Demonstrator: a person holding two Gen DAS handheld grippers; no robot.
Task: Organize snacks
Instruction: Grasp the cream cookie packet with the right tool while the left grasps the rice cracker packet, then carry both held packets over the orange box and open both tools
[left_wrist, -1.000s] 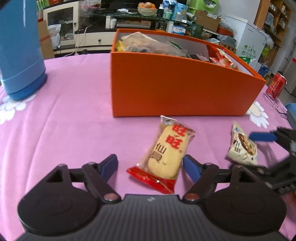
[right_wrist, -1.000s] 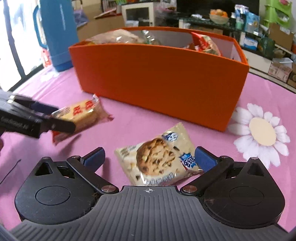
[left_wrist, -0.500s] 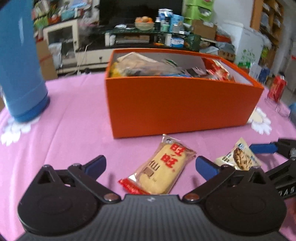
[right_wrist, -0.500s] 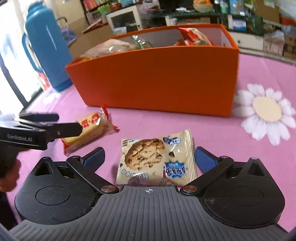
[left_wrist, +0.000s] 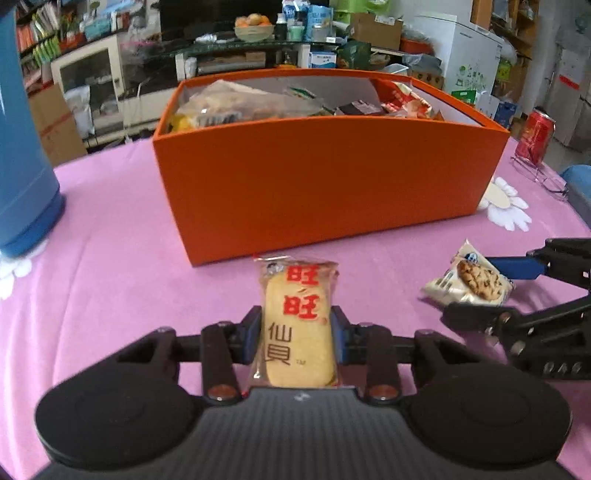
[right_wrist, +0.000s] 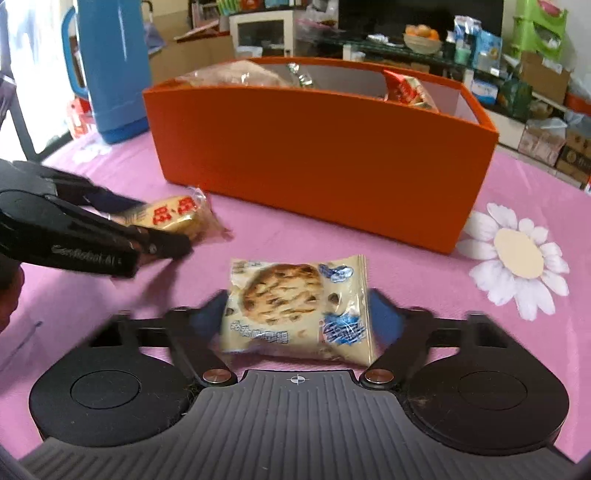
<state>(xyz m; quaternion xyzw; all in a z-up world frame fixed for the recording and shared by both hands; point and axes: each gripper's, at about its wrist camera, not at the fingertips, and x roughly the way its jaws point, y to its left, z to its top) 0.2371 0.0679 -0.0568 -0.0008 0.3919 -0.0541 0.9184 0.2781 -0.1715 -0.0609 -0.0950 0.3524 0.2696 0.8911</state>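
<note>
While gripped, both packets (left_wrist: 297, 325) before box rim (left_wrist: 332, 120)

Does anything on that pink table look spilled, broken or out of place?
Nothing spilled or broken. Two snacks sit outside the orange box: the rice cracker packet, pinched in the left gripper, and the cookie packet, between the right gripper's closing fingers. The box looks heaped, wrappers poking above its rim.

I see glossy clear plastic film on the rice cracker packet (left_wrist: 297, 325) and cookie packet (right_wrist: 295, 306). The orange box (left_wrist: 325, 181) looks matt card, the pink tablecloth (left_wrist: 110, 258) soft cloth. My gripper housings read as matt black ribbed plastic.
</note>
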